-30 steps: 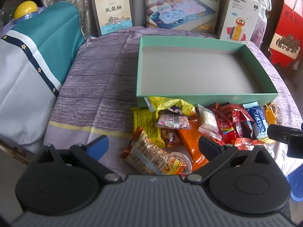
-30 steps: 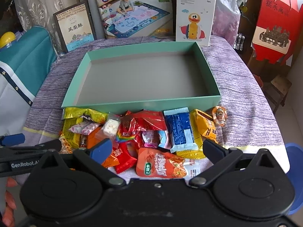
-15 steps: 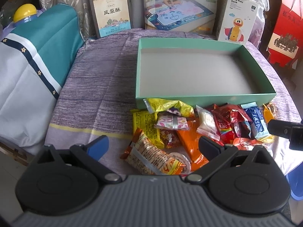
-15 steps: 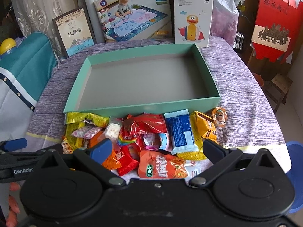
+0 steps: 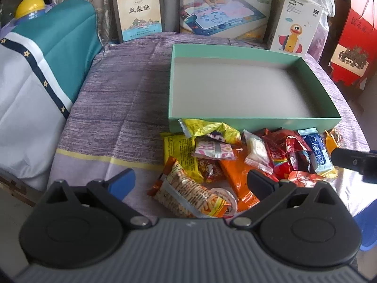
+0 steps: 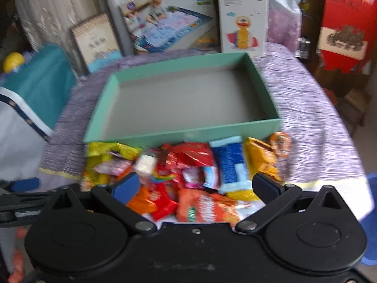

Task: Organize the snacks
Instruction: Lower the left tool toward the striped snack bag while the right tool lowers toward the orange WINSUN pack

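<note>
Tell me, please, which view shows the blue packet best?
The right wrist view: the blue packet lies whole and central, though blurred. The left wrist view is sharper, but there the blue packet sits near the right edge, foreshortened.

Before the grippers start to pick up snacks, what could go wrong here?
The snacks lie overlapped in one pile, so the open left gripper may pinch two packets together. The noodle packet and orange-red pouch lie near the table's front edge and could slide off if nudged. The right gripper is close beside the left one, so they may collide.
</note>
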